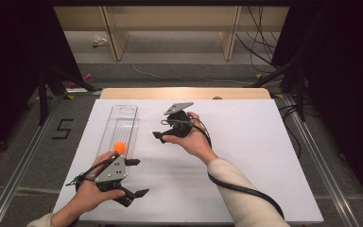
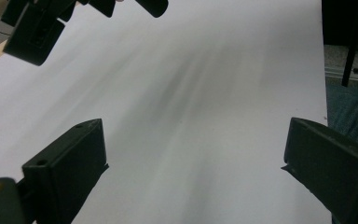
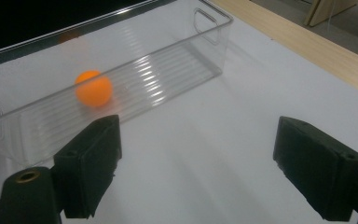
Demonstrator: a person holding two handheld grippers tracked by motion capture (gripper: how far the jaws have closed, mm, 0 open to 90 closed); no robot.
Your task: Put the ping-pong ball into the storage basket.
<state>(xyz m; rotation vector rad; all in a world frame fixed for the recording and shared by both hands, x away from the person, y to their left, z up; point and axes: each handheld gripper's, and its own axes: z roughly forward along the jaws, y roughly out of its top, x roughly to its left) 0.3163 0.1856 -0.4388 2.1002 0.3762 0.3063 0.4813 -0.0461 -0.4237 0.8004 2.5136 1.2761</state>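
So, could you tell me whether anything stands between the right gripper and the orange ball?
Yes: the ball lies inside the clear bin, whose long side wall stands between it and the open right gripper. The bin's top is open.

Bin (image 1: 123, 124) lies lengthwise on my counter (image 1: 246, 142), left of centre, long axis running away from me. Ball (image 1: 119, 147) sits inside bin, at near end. My left hand-held gripper (image 1: 137, 177) sits just before bin's near end, near counter's front edge. My right hand-held gripper (image 1: 159, 135) sits right of bin, just beside its wall, mid-counter, behind left one.
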